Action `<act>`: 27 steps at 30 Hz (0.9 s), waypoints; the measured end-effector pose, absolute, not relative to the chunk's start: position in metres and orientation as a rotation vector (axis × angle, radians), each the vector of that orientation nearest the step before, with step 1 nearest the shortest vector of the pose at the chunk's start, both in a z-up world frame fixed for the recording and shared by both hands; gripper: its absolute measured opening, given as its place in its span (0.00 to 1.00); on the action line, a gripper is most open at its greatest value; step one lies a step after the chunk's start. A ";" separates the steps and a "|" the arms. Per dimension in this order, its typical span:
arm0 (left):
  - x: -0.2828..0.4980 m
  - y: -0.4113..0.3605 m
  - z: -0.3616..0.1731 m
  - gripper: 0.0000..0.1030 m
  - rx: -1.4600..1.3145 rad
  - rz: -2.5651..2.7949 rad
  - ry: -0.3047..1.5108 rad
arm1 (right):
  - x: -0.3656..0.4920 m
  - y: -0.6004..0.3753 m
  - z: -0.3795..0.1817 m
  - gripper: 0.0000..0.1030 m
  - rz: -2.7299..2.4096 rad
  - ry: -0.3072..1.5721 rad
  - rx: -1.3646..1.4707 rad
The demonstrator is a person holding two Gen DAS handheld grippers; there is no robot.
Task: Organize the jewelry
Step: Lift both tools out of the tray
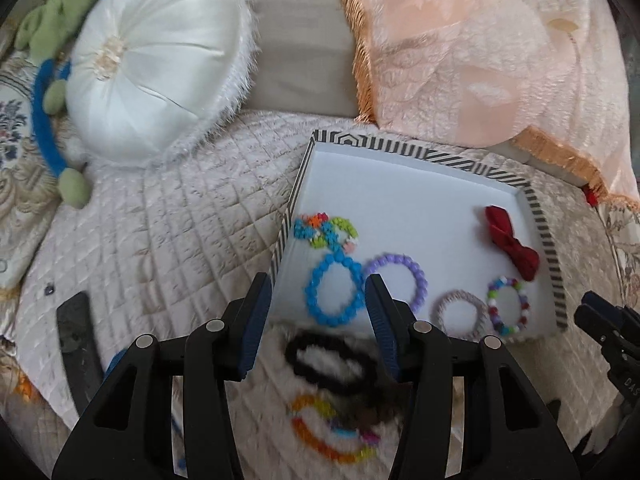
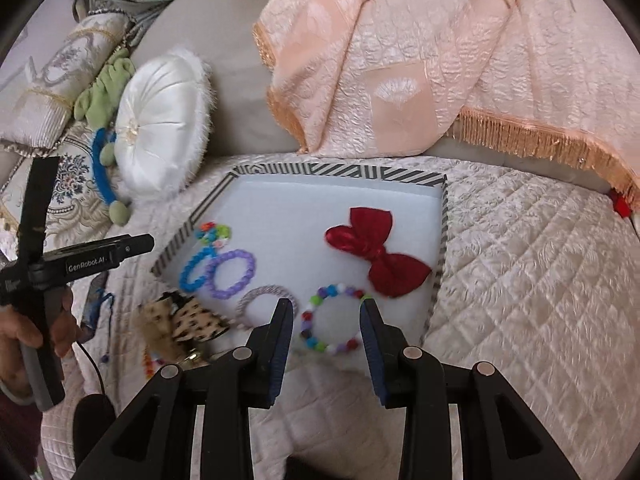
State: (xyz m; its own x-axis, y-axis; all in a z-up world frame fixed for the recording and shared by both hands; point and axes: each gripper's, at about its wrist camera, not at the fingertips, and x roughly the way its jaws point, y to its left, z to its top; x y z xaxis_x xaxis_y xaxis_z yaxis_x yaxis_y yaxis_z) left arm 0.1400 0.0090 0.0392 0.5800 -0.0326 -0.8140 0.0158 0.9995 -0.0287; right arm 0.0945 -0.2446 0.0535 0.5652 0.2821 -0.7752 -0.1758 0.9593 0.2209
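Observation:
A white tray with a striped rim (image 1: 436, 154) (image 2: 320, 170) lies on the quilted cover. In it are a blue bead bracelet (image 1: 333, 292) (image 2: 195, 270), a purple one (image 1: 396, 276) (image 2: 232, 274), a multicolour flower one (image 1: 324, 232), a pale scrunchie (image 1: 458, 314) (image 2: 266, 304), a mixed-bead bracelet (image 1: 508, 306) (image 2: 332, 320) and a red bow (image 1: 512, 242) (image 2: 374, 256). My left gripper (image 1: 316, 320) is open and empty above the tray's near edge; a black scrunchie (image 1: 324, 362) and a rainbow bracelet (image 1: 332, 432) lie below it on the cover. My right gripper (image 2: 324, 340) is open and empty around the mixed-bead bracelet.
A white round cushion (image 1: 156, 60) (image 2: 160, 124), a green and blue plush (image 1: 52, 92) and a peach fringed throw (image 1: 500, 48) (image 2: 440, 60) lie behind the tray. A leopard-print hair piece (image 2: 188, 320) sits left of the tray. The left handle (image 2: 80, 262) shows in the right view.

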 end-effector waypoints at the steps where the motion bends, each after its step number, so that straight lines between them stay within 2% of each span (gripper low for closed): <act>1: 0.132 0.008 0.042 0.47 -0.010 -0.023 0.941 | 0.090 -0.243 0.055 0.32 0.269 0.929 0.128; 13: 0.045 0.004 0.055 0.47 0.017 0.045 0.848 | 0.024 -0.219 0.087 0.35 0.269 0.847 0.134; 27: -0.006 -0.002 0.063 0.47 0.009 0.055 0.796 | -0.015 -0.201 0.105 0.37 0.284 0.804 0.081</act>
State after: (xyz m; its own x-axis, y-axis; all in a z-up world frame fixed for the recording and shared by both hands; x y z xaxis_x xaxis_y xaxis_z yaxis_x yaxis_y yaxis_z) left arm -0.0061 -0.0016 0.0629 0.6982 0.0524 -0.7140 -0.0454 0.9985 0.0289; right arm -0.0149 -0.2006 0.1051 0.6578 0.2815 -0.6986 -0.2198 0.9589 0.1793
